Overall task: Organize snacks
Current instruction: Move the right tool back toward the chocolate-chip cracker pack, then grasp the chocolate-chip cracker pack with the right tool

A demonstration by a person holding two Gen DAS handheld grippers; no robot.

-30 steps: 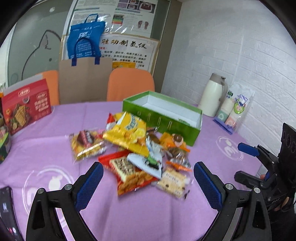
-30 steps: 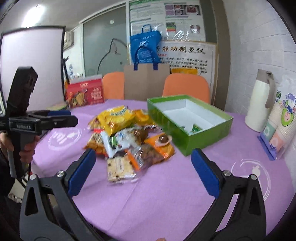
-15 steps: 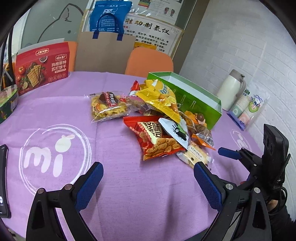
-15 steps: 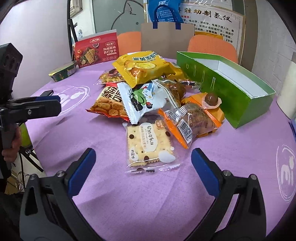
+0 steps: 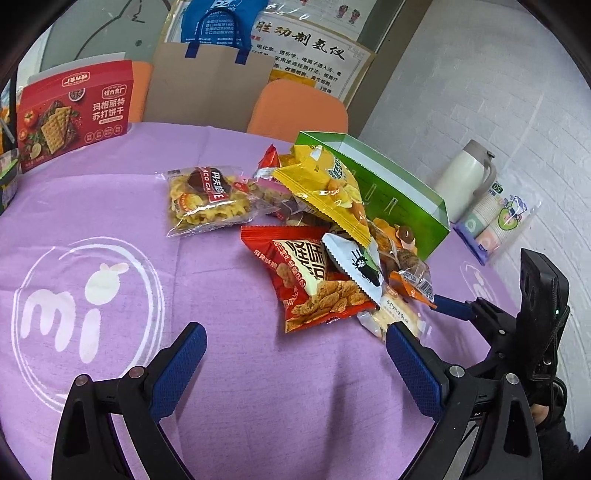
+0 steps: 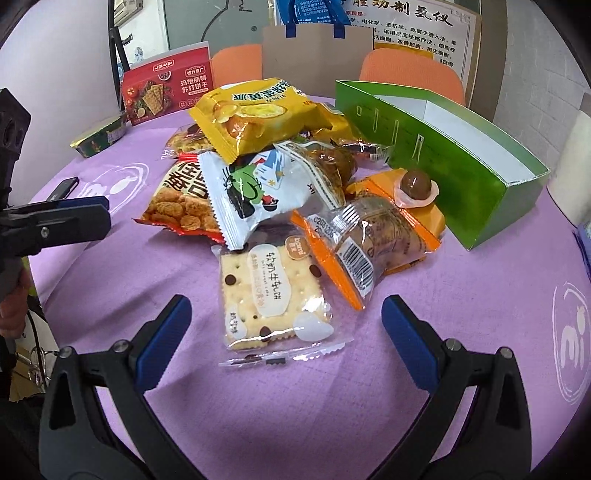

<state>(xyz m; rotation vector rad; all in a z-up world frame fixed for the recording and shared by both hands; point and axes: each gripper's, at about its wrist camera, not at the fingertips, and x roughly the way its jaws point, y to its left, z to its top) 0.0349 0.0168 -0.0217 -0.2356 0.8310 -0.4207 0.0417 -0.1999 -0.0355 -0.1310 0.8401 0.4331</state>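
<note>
**Snack pile on purple cloth, both grippers empty**

Nearest, right view: right gripper (image 6: 282,332), jaws spread wide, gripping nothing, hovering low over the purple tablecloth (image 6: 295,406). Between the blue pads (image 6: 164,341): cracker packet (image 6: 271,291), clear wrap, flat on the cloth, at the front edge of the pile, not touched by either finger.

Nearest, left view: left gripper (image 5: 295,365), jaws likewise released and empty, above bare cloth just short of the red crisp bag (image 5: 314,280).

Behind the cracker packet: white packet (image 6: 255,188) with a green cartoon figure, overlapping the red bag; clear cake packet with orange ends (image 6: 373,243), tilted, barcode facing forward; orange packet (image 6: 406,199) with a round chocolate ball pictured, beside the box wall.

On top of the pile: yellow bag (image 6: 255,114), resting on the packets below.

Left of the pile, lying apart: clear packet of yellow twisted biscuits (image 5: 207,199).

Right of the pile: green box (image 6: 443,155), open-topped, white inside, long side touching the heap; contents not visible.

Further back: red cracker carton (image 5: 74,114) standing upright at the table's far edge; white flask (image 5: 467,177) and a sleeve of paper cups (image 5: 498,225) by the brick wall; orange chair (image 5: 299,110); brown paper bag (image 5: 207,88); blue bag (image 5: 221,22).
</note>
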